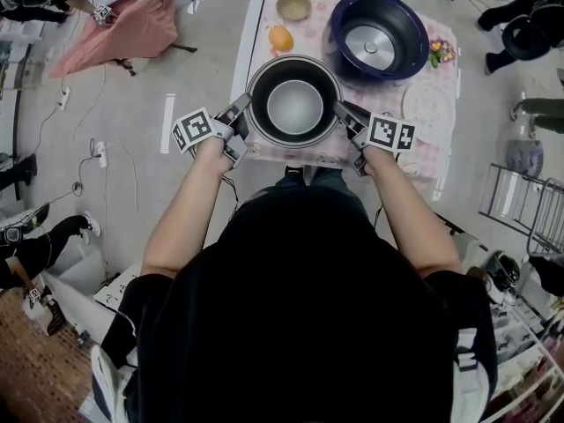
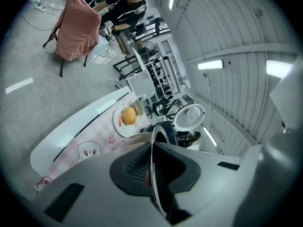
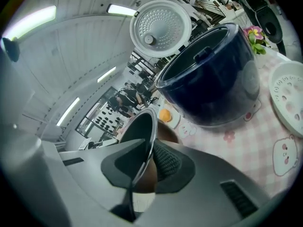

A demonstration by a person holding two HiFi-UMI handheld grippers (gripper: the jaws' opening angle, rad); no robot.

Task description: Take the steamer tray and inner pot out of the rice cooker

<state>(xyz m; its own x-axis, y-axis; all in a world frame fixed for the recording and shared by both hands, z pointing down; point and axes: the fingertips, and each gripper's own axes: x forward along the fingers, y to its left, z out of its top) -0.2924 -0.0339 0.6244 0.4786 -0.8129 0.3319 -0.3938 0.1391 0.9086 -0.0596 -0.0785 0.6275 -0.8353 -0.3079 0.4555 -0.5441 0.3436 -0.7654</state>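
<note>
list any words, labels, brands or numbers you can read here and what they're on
None can be read.
The left tool and right tool carry only black-and-white square markers, no letters.
The tablecloth shows cartoon figures, no words.
No brand shows on the rice cooker or inner pot.

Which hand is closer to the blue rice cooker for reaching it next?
Right, probably. The right gripper holds the inner pot on the side facing the rice cooker; the left gripper holds the opposite rim.
</note>
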